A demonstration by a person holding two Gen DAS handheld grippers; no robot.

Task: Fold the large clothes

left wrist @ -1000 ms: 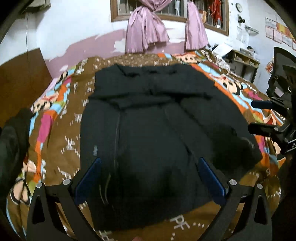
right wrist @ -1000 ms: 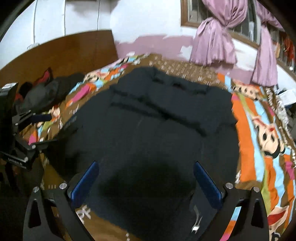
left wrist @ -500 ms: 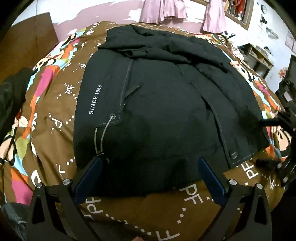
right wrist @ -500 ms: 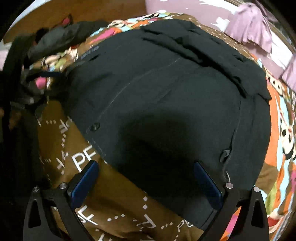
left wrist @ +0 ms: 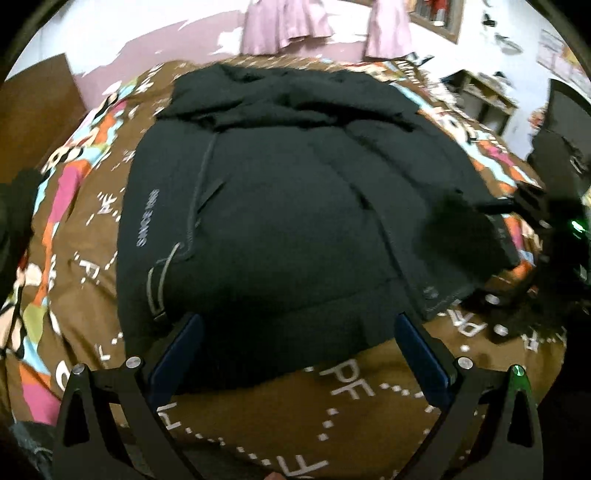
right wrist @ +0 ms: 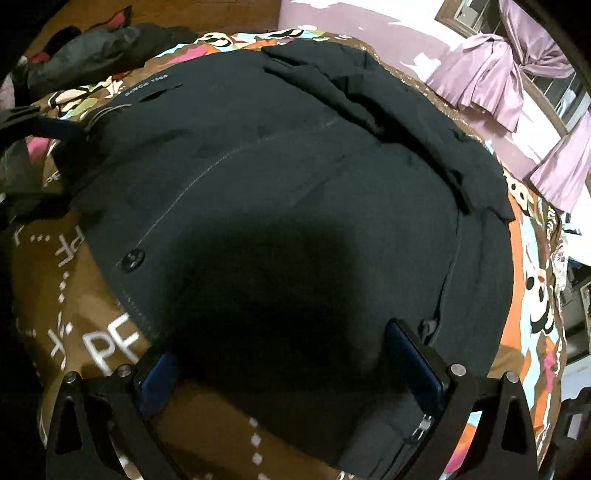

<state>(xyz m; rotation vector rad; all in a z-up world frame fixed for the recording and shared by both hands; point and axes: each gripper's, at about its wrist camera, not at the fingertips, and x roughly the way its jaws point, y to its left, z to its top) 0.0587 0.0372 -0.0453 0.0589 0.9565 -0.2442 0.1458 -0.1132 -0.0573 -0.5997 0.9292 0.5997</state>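
In the left wrist view a black jacket [left wrist: 280,192] lies spread flat on a bed covered by a brown bedspread [left wrist: 354,384] with white letters and bright cartoon patches. The jacket's far part is bunched in thick folds, and pale stitched seams run down its front. Grey lettering on its left side is too blurred to read here, and a grey cord loops near the left hem. The left gripper [left wrist: 295,350] has its blue fingers [left wrist: 177,354] wide apart, holding nothing, poised over the near hem, which runs between them. At the right edge the right gripper [left wrist: 532,221] shows dark and blurred at the jacket's right corner, its state unreadable from here. Pink curtains [left wrist: 288,26] hang on the far wall, cut off by the frame. In the right wrist view the same jacket [right wrist: 295,177] fills the frame, with a round snap button [right wrist: 133,258] near the left seam and a zip pull [right wrist: 424,430] near the right finger. A deep shadow hides the cloth's near middle. The right gripper [right wrist: 291,373] stands spread and empty, its fingers [right wrist: 417,365] just above the near hem. A dark bundle of clothes [right wrist: 103,48] lies at the far left on the bed. Part of the left gripper [right wrist: 40,125] shows at the left edge by the jacket's corner.
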